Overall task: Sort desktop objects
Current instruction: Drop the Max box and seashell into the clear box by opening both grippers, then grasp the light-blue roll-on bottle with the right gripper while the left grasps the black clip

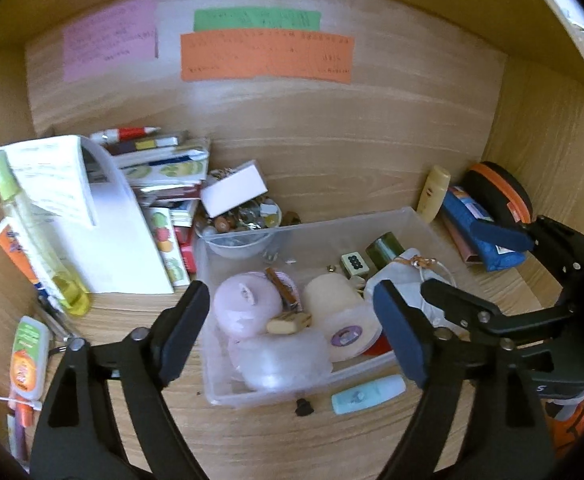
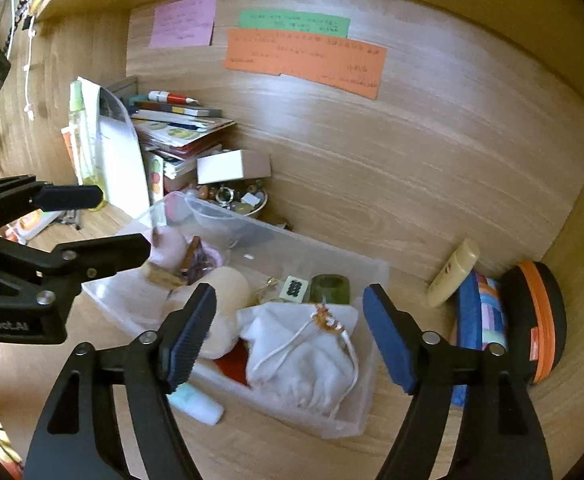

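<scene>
Both the left gripper and right gripper hang open and empty over the clear bin (its soft white pouch probably lifts best by its bunched neck).

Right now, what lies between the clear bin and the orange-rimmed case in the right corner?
A cream bottle leaning at the back wall and a blue pouch beside the case; right wrist view shows it best. Bin.

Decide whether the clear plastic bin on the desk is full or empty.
Nearly full: the clear plastic bin holds a pink candle, a cream candle and a white drawstring pouch.
</scene>
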`<state>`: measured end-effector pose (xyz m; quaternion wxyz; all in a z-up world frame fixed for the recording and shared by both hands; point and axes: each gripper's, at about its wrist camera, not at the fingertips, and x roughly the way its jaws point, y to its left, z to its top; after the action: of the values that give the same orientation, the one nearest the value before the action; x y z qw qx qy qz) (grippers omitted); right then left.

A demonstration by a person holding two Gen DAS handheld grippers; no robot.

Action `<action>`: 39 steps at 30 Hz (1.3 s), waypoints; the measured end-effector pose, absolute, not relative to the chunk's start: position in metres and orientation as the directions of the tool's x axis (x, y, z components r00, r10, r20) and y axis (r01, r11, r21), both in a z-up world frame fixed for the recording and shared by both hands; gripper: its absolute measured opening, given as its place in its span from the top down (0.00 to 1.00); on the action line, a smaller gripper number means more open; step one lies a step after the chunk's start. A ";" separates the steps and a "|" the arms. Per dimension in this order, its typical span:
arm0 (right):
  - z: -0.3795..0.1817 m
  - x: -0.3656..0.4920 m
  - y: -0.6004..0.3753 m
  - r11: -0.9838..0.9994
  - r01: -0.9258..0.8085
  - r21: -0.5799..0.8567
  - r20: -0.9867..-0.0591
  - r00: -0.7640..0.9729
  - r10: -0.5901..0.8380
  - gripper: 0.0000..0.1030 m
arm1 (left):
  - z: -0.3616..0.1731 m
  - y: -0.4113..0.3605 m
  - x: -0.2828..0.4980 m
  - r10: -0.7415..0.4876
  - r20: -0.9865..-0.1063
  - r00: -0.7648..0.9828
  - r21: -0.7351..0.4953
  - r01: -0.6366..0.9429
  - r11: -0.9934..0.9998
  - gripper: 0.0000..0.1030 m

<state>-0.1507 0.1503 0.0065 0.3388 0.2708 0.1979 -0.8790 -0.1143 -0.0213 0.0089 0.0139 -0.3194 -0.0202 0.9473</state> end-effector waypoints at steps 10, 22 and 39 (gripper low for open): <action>-0.001 -0.117 0.158 -0.694 0.708 -0.129 -0.632 -0.598 -0.493 0.24 | 0.009 -0.035 -0.082 0.020 -0.578 -0.816 -0.042 0.005 -0.999 0.11; -0.050 -0.088 0.154 -0.727 0.686 -0.004 -0.738 -0.492 -0.461 0.20 | -0.020 -0.066 -0.060 0.046 -0.601 -0.798 -0.096 0.015 -0.995 0.11; -0.099 -0.119 0.105 -0.847 0.529 -0.050 -0.819 -0.507 -0.268 0.22 | -0.058 -0.093 -0.036 0.055 -0.660 -0.749 -0.090 0.006 -0.996 0.11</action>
<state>-0.1189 0.1046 -0.0991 0.2330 0.4386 0.1487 -0.8551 -0.0363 -0.0933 -0.0578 0.0131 -0.3537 -0.0431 0.9343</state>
